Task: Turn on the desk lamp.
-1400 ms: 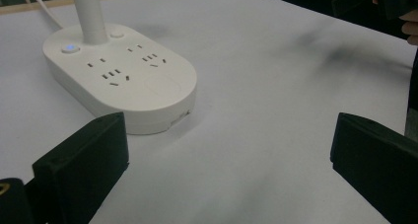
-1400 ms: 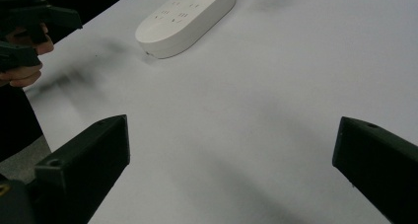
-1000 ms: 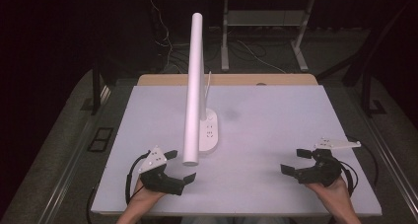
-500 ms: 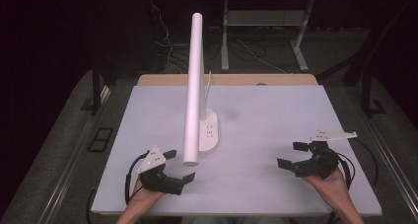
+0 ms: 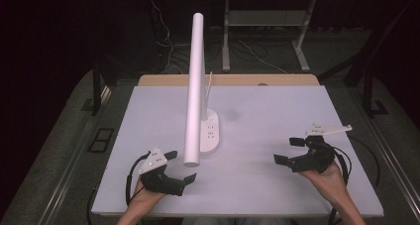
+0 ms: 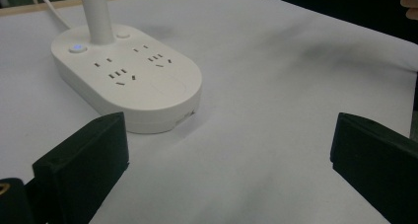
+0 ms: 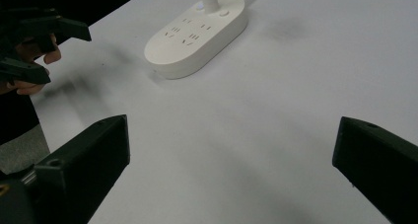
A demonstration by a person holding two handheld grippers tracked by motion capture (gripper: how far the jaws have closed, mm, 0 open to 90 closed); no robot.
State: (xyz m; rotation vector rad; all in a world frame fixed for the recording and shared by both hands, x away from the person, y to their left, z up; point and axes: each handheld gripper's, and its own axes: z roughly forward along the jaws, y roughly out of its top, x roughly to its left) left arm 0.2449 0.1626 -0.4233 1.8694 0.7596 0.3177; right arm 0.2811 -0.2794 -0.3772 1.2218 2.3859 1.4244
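Note:
A white desk lamp stands mid-table: its oval base [image 5: 209, 132] carries sockets and buttons, and a long white lamp bar [image 5: 193, 91] slants toward the near side. The same base [image 6: 128, 81] lies just beyond my left jaws, and the base [image 7: 197, 34] sits farther off in the right gripper view. My left gripper [image 5: 181, 166] rests open near the front left edge, below the bar's tip, holding nothing. My right gripper [image 5: 288, 151] is open at the front right, jaws pointing left toward the lamp, nothing between them. The left gripper [image 7: 34, 46] also appears far off in the right gripper view.
The white tabletop [image 5: 277, 116] has a wooden strip [image 5: 228, 80] along its far edge. The lamp's white cord [image 5: 209, 81] runs off the back. Beyond the table are a dark floor, cables and metal stand legs [image 5: 262, 31]. Faint grey smudges mark the table right of the base.
My right gripper has drifted slightly forward and left, toward the near edge. The left gripper has barely shifted. Both stay open.

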